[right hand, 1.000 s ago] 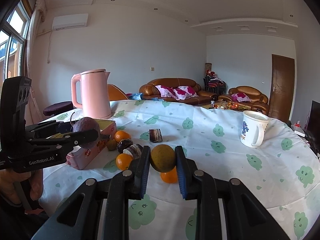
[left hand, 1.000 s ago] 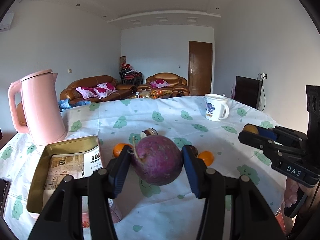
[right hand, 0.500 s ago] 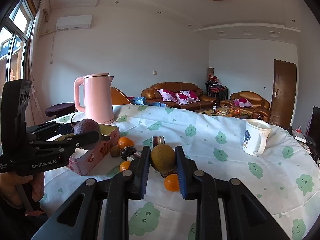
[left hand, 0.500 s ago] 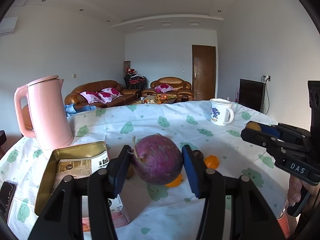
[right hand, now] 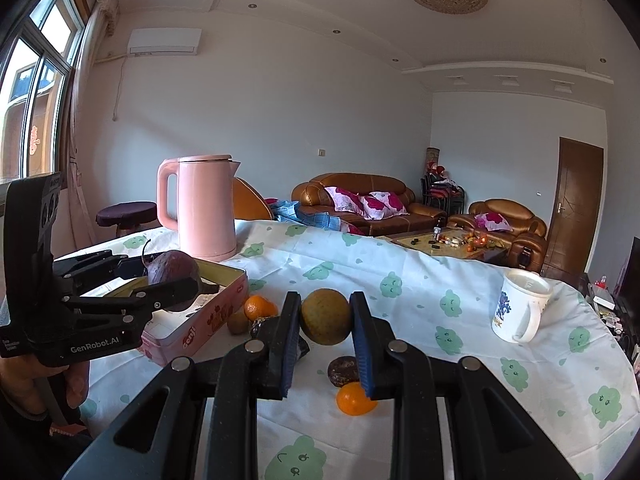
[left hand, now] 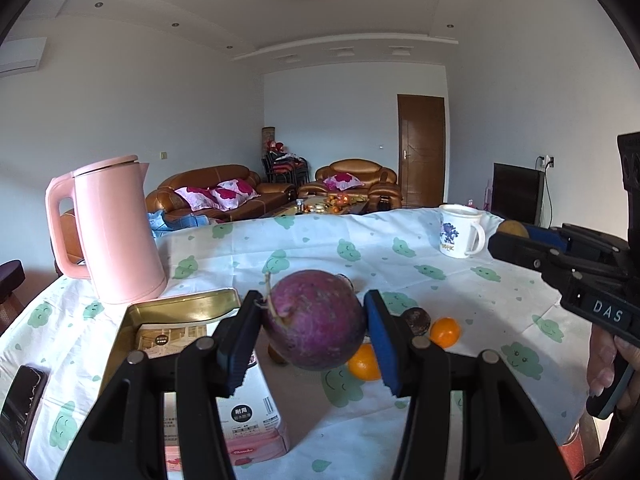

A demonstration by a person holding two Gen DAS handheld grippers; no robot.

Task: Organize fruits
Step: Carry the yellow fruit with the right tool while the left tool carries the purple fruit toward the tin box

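Fruits sit in both my jaws above the table (left hand: 400,264): my left gripper (left hand: 314,326) clamps a purple round fruit (left hand: 316,320) beside the open gold tin (left hand: 176,310), my right gripper (right hand: 325,316) clamps a brownish-green one (right hand: 326,316) over two oranges (right hand: 354,398) (right hand: 260,307).

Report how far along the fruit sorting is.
Done: no fruit seen in the tin. In hand: left gripper holds the purple fruit; right gripper holds the brown fruit. Left: oranges and small dark fruits on the tablecloth.
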